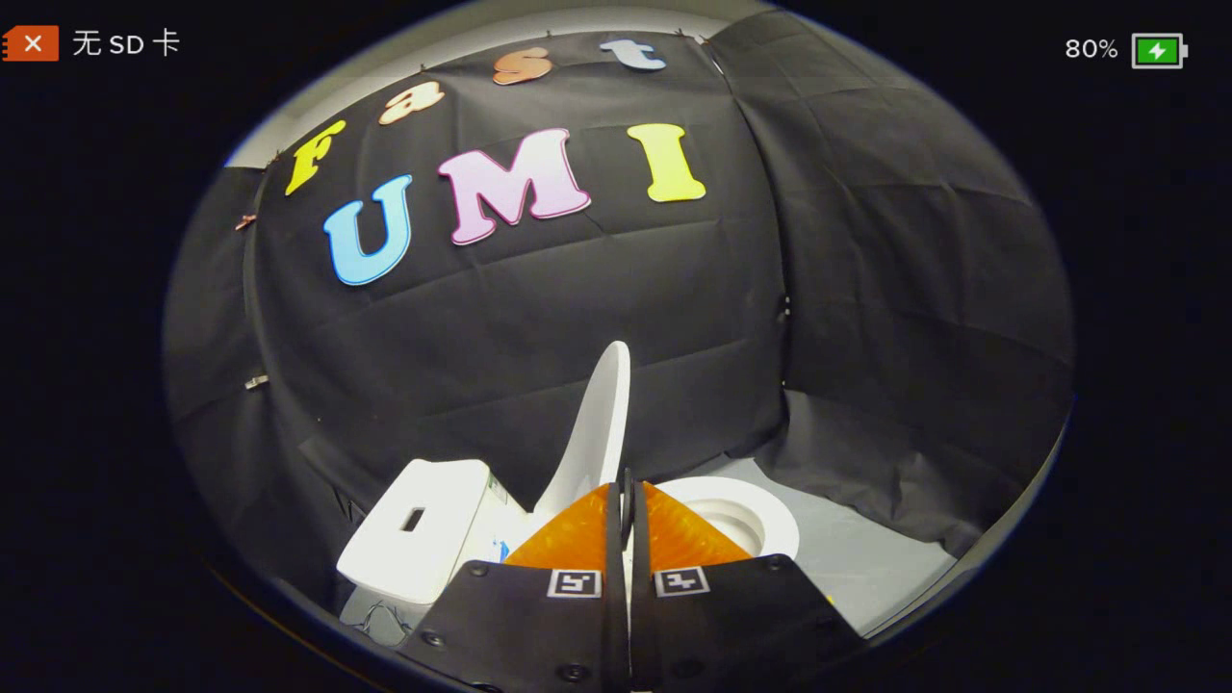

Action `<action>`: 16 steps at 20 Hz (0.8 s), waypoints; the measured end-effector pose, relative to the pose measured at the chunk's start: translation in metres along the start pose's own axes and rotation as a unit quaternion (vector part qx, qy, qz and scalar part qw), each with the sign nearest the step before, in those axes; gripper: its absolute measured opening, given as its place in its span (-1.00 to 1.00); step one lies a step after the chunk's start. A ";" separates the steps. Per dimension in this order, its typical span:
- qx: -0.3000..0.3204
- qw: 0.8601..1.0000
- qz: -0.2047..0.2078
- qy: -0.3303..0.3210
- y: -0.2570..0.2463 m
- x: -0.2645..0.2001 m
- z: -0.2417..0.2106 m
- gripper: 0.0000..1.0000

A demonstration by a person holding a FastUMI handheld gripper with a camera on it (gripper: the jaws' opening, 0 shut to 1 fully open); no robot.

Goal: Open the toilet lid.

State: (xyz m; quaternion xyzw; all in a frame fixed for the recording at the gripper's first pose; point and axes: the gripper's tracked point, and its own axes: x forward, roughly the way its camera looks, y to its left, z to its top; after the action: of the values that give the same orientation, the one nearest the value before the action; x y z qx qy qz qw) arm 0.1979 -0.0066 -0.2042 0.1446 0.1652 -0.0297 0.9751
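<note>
Holding the gripper [627, 505] low, you point it at the toilet [741, 515] from above and a little to one side. Your two fingers are pressed close together, with just a thin slit between them, and they hold nothing. The lid [599, 423] stands straight up, just past the fingertips, seen from its thin edge. The tank [419, 529] sits beside the lid. The seat ring lies flat beyond the fingers, on the gray floor [866, 558].

the gripper [627, 500] jaws hide the near part of the toilet seat [760, 510].
</note>
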 end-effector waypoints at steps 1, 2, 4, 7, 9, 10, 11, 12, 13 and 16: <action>-0.010 1.000 0.001 -0.006 0.011 -0.002 0.003 -0.88; -0.023 1.000 0.001 -0.012 0.021 -0.004 0.005 -0.87; -0.045 0.999 -0.001 -0.026 0.042 -0.007 0.008 -0.87; -0.065 0.997 -0.002 -0.041 0.073 -0.013 0.011 -0.86; -0.071 0.996 0.001 -0.049 0.094 -0.016 0.013 -0.86; -0.075 0.996 0.004 -0.051 0.104 -0.018 0.012 -0.86; -0.082 0.995 0.008 -0.054 0.115 -0.019 0.011 -0.86; -0.090 0.994 0.012 -0.057 0.126 -0.021 0.010 -0.86; -0.099 0.993 0.017 -0.060 0.139 -0.022 0.010 -0.85; -0.130 0.989 0.024 -0.071 0.168 -0.025 0.006 -0.83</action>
State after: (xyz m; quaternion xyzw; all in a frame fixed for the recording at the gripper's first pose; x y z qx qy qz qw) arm 0.1938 0.1528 -0.1450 0.0183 0.0950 0.0049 0.9953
